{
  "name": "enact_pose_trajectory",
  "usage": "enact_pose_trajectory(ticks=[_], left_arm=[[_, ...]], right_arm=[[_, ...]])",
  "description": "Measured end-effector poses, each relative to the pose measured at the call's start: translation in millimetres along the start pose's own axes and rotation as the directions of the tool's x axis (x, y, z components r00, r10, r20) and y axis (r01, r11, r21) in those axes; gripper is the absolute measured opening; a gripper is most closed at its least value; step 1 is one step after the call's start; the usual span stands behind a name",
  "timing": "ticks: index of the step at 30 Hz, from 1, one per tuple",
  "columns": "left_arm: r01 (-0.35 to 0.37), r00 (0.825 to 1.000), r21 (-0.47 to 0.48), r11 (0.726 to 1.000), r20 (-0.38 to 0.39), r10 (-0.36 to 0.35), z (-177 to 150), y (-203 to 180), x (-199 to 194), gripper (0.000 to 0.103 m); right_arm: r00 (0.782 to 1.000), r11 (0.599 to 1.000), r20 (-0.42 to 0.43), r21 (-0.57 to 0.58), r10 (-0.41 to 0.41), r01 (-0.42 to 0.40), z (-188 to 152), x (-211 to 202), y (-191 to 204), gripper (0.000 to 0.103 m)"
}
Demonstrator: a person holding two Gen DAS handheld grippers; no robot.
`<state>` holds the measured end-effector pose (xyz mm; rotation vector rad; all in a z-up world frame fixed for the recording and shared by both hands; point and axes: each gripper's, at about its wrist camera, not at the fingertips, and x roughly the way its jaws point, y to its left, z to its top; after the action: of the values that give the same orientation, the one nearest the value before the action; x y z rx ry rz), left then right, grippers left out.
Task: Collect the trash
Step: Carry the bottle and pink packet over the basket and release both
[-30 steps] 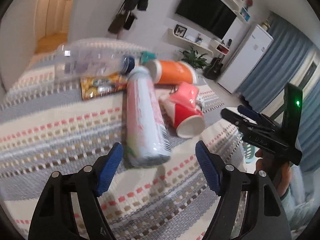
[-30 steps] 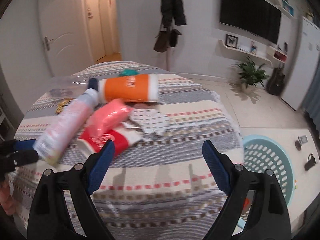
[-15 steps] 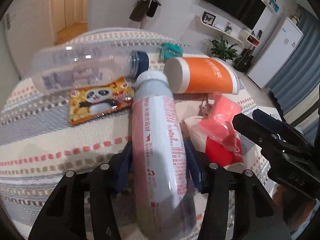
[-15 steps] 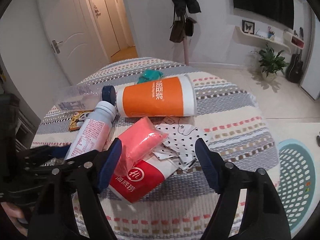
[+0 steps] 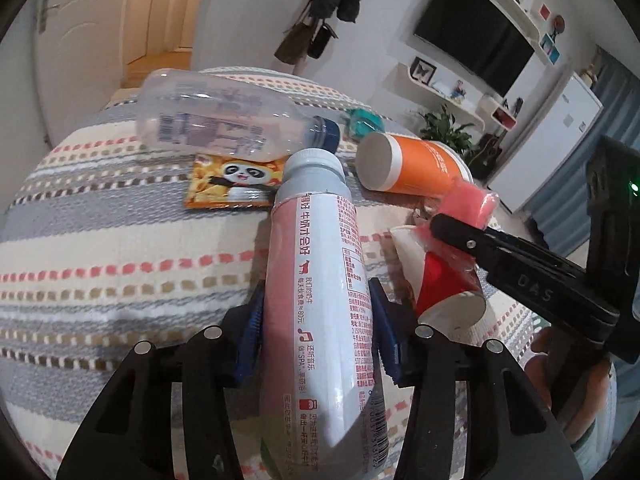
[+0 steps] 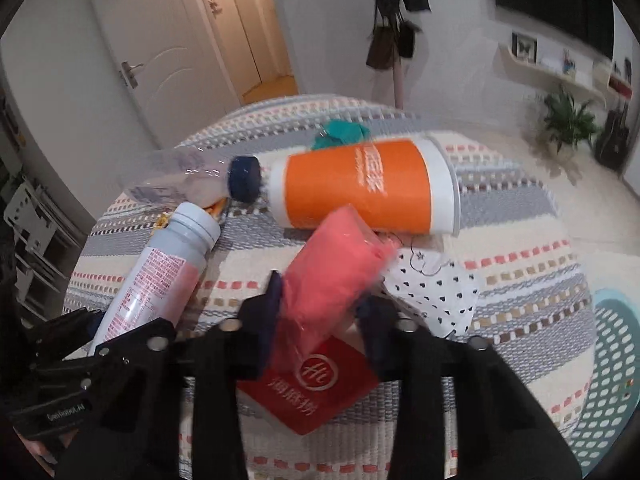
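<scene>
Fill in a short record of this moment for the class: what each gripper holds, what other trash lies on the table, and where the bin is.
left gripper: shut on the pink milk bottle, which lies on the striped tablecloth
right gripper: shut on the pink wrapped pack, over the red paper cup
other trash: clear plastic bottle, orange cup on its side, panda snack packet, dotted paper, teal scrap
bin: teal basket on the floor, to the table's right in the right wrist view

The right claw (image 6: 320, 300) gripped a pink packet (image 6: 334, 260) at frame centre, above a red cup (image 6: 316, 384), below an orange cup (image 6: 360, 184).
</scene>
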<state>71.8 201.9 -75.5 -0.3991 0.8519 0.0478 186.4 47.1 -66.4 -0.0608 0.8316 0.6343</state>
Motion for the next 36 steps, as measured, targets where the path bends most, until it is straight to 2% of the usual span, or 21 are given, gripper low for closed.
enact_pose_trajectory(ticks=[2,10,14,20,24,29,36], left_arm=[[0.011,1.000,-0.010,1.000,0.021,-0.011,-4,2,-7,0.047],[0.108,0.983,0.003,0.994,0.147,-0.107,-8,-13,-52,0.047],[0.143,0.967,0.061,0.988,0.203,-0.153,2,-47,-75,0.047],[0.219,0.941,0.151,0.964,0.227,-0.249,7,-114,-85,0.047],[0.275,0.927,0.214,0.937,0.201,-0.318,9,-163,-75,0.047],[0.344,0.911,0.288,0.894,0.129,-0.392,5,-231,-46,0.047],[0.418,0.898,0.332,0.845,-0.011,-0.440,-7,-305,18,0.047]], right_arm=[[0.999,1.000,0.043,-0.026,0.006,-0.005,-2,-12,6,0.022],[0.984,1.000,0.178,-0.018,0.001,0.002,-3,-70,-5,0.021],[0.972,1.000,0.236,0.016,-0.019,0.016,-2,-103,-27,0.021],[0.942,0.990,0.306,0.065,-0.140,0.126,-9,-145,-65,0.021],[0.926,0.974,0.313,0.144,-0.212,0.174,-20,-166,-106,0.021],[0.904,0.938,0.294,0.247,-0.311,0.242,-37,-183,-159,0.021],[0.900,0.871,0.192,0.394,-0.391,0.294,-77,-189,-236,0.021]])
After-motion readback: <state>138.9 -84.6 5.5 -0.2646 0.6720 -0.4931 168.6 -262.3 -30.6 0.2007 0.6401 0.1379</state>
